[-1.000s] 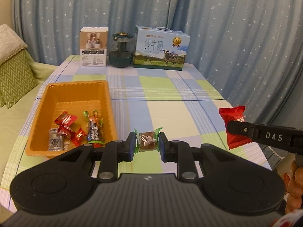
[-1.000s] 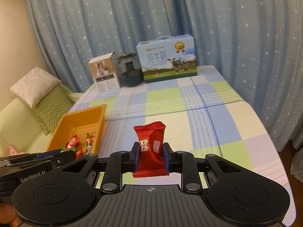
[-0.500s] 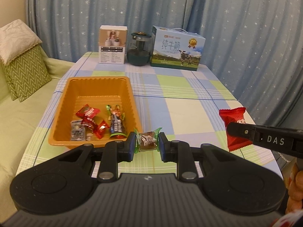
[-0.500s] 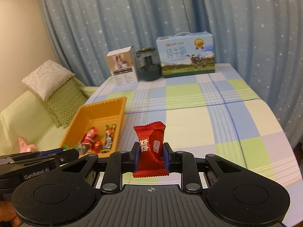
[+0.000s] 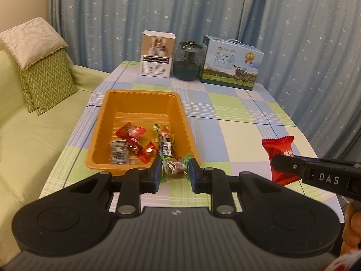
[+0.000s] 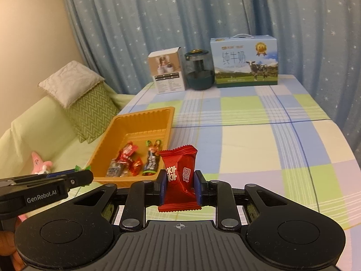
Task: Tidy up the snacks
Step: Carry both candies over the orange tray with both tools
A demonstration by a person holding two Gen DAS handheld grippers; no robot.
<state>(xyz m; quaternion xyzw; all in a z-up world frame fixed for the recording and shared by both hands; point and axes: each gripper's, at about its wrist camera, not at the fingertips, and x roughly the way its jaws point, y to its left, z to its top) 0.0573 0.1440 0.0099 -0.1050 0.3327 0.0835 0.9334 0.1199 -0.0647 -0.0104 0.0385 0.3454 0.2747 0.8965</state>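
Observation:
An orange tray (image 5: 140, 100) (image 6: 126, 128) lies on the checked table and holds several wrapped snacks (image 5: 135, 144) (image 6: 133, 160). My left gripper (image 5: 174, 171) is shut on a brown candy in a green-edged clear wrapper (image 5: 175, 166), held just in front of the tray's near right corner. My right gripper (image 6: 180, 184) is shut on an upright red snack packet (image 6: 179, 169), right of the tray's near end. That red packet (image 5: 279, 155) also shows at the right of the left wrist view. The left gripper's finger (image 6: 67, 179) shows at the left of the right wrist view.
At the table's far end stand a white box (image 5: 157, 56), a dark glass jar (image 5: 189, 62) and a blue milk carton (image 5: 231, 64). A green sofa (image 5: 29, 140) with cushions (image 5: 42, 72) lies left of the table. Blue star curtains hang behind.
Both grippers have moved left across the table with their snacks still gripped, so the tray now sits nearer the middle of each view. The sofa shows more.

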